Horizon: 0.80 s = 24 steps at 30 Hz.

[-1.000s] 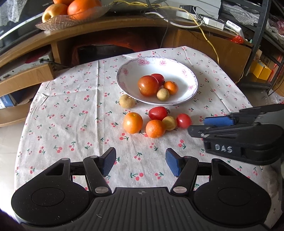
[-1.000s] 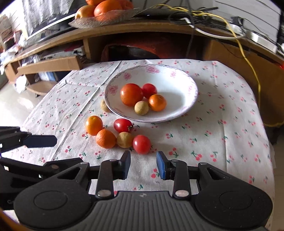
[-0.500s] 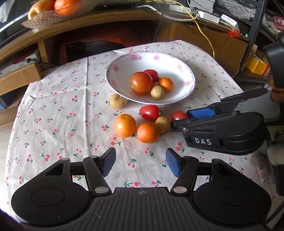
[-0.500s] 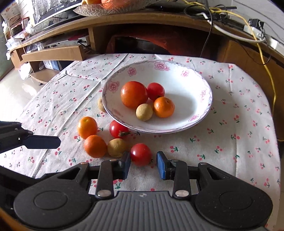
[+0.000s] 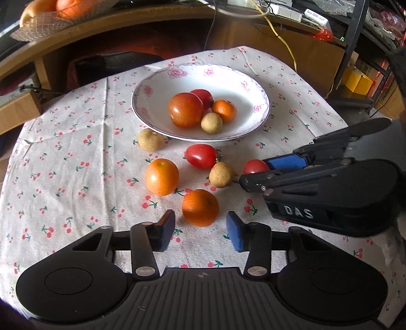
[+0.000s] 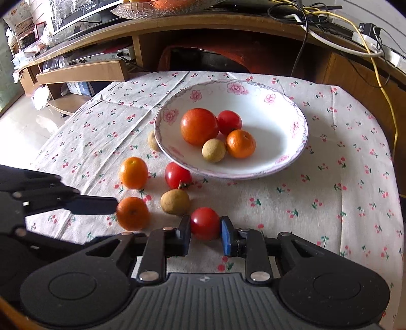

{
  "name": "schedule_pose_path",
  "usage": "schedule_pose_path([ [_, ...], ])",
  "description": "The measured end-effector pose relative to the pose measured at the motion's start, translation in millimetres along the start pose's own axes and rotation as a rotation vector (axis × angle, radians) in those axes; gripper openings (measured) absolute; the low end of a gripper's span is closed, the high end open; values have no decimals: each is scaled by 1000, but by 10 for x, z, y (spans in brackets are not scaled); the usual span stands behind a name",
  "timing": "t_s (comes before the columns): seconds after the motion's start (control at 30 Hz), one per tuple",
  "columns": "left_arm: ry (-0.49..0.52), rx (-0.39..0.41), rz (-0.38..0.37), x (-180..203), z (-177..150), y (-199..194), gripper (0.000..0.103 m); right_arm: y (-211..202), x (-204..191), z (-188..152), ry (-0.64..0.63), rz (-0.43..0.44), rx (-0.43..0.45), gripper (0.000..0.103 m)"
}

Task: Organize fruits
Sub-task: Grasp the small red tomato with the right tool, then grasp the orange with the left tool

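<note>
A white flowered bowl (image 5: 149, 121) holds a large tomato (image 5: 186, 109), a small tomato, a small orange and a longan. Loose fruit lies on the cherry-print cloth in front of it. My left gripper (image 5: 200, 232) is open, its blue pads either side of the nearest orange (image 5: 200, 207) without clamping it. My right gripper (image 6: 205, 234) is shut on a small red tomato (image 6: 205, 223) that still rests on the cloth. Beside that tomato lie a longan (image 6: 175, 201), an oval tomato (image 6: 177, 175) and another orange (image 6: 133, 172). A further longan (image 5: 150, 139) sits at the bowl's left rim.
A wooden shelf unit runs behind the table, with a glass dish of fruit (image 5: 50, 17) on top and cables (image 6: 375, 50) trailing at the right. A dark metal rack with yellow boxes (image 5: 357, 78) stands to the right. The cloth drops off at the table's edges.
Both grippers moved forward onto the loose fruit. The right fingers narrowed onto the small red tomato. The left fingers narrowed and now flank the nearest orange.
</note>
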State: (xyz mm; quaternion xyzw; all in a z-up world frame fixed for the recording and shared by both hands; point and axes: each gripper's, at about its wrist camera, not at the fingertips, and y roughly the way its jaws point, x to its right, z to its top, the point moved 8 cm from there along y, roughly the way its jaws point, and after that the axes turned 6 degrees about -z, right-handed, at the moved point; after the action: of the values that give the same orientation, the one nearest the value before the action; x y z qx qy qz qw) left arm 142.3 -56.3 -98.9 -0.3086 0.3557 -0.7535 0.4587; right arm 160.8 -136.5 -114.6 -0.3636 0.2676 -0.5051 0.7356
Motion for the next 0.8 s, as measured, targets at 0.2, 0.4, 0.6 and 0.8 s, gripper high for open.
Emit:
schedule_pose_path([
  [0.2, -12, 10, 9, -19, 23, 38, 43, -73, 65, -57, 33, 11, 5, 26],
  [0.4, 3, 17, 23, -18, 55, 78, 43, -69, 65, -112, 34, 11, -1, 26],
  [0.6, 10, 21, 23, -19, 31, 56, 39, -60, 60, -95, 36, 23, 1, 26],
  [0.8, 16, 16, 12, 0, 5, 25, 39, -71, 34, -103, 23, 19, 4, 26],
])
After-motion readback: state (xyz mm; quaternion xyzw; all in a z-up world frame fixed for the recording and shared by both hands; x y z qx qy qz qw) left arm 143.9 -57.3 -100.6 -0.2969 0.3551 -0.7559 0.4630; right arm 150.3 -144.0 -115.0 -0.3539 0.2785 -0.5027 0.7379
